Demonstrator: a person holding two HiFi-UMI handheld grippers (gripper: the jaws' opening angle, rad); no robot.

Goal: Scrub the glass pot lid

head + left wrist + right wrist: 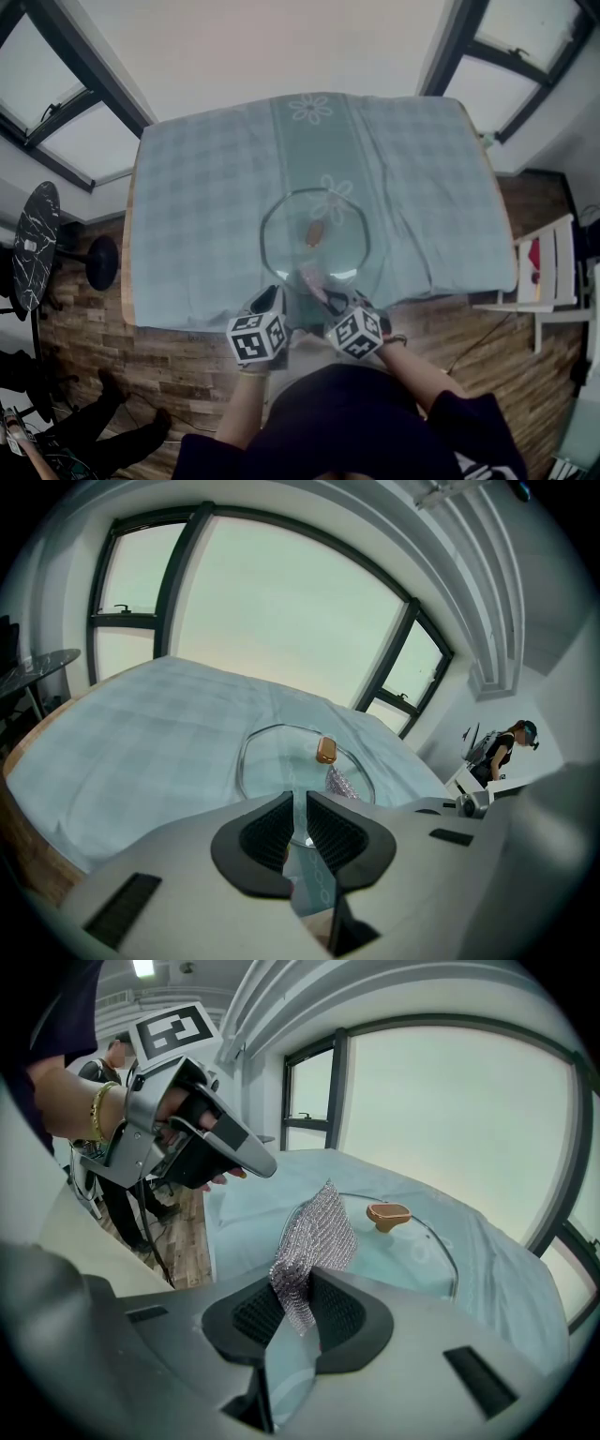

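The round glass pot lid [286, 220] with a brown knob [315, 232] lies on the teal checked tablecloth [206, 187], towards the table's near side. My left gripper [275, 297] is at the lid's near rim. In the left gripper view, the left gripper [298, 803] is shut on the lid's [277, 757] edge, with the knob [325, 751] beyond. My right gripper [302, 1288] is shut on a silver chainmail scrubber [317, 1232], which hangs over the lid's [417, 1255] near part. The left gripper [267, 1168] shows at the upper left of the right gripper view.
The table's near edge [187, 323] runs just ahead of both grippers. A white chair [544, 272] stands at the right and a black round side table [33, 244] at the left. A person [506, 747] stands in the background. Windows line the far wall.
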